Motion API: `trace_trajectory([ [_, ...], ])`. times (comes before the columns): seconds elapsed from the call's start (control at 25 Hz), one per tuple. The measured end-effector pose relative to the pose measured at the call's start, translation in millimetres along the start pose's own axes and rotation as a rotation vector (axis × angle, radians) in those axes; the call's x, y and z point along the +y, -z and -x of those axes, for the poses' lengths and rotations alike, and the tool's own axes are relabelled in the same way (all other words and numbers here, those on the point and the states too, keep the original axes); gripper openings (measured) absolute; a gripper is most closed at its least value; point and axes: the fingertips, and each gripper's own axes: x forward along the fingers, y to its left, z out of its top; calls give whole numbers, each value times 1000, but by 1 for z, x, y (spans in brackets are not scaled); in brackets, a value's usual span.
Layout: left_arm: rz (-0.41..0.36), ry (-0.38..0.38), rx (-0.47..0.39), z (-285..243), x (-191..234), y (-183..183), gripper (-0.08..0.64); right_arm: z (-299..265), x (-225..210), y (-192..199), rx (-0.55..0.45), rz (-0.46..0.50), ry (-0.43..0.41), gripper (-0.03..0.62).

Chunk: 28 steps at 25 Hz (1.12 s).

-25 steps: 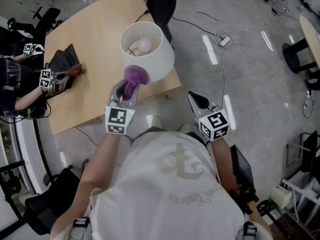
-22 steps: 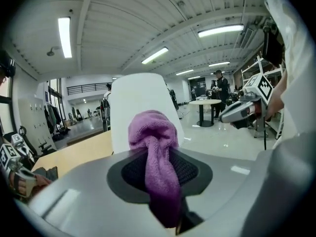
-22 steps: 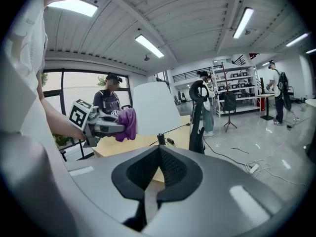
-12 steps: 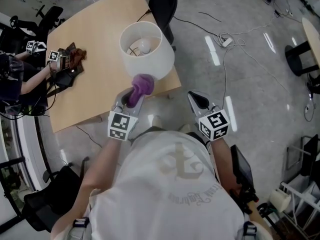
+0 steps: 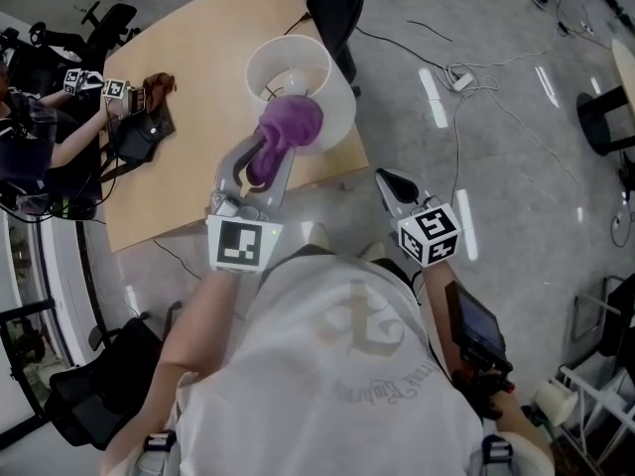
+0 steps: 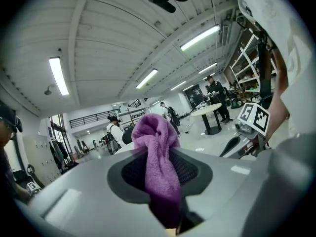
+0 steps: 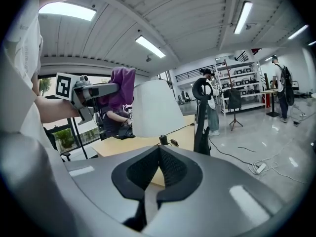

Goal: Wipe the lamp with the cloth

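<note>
Wiping is beginning: left gripper is clenching the purple cloth, bringing it to the near top rim of the lamp on the table; contact is unclear. Next, I judge, it is calling for sweeping the cloth around the shade with light pressure, not tipping it. Right gripper is hanging closed and empty, well apart. The open-topped shade is holding only its bulb.

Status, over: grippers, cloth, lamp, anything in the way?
Left gripper shut on purple terry cloth. Right gripper shut, empty, held back. Cloth at near rim of white drum-shaded lamp; contact unclear. Nothing between them.
</note>
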Motion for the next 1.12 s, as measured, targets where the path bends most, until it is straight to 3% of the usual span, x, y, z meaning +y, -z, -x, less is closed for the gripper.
trace_trajectory([
  [0.16, -41, -49, -7, -12, 9, 3, 107, 0, -2, 2, 12, -21, -2, 14],
  [0.32, -96, -38, 18, -19, 0, 25, 107, 3, -1, 5, 20, -29, -2, 14],
  [0.76, -208, 140, 155, -36, -61, 101, 107, 17, -28, 8, 6, -69, 75, 14],
  [0.88, -201, 194, 201, -38, -78, 120, 108, 20, -31, 7, 1, -72, 83, 14],
  [1.12, -100, 281, 300, -42, -102, 149, 109, 25, -37, 10, -7, -78, 95, 14],
])
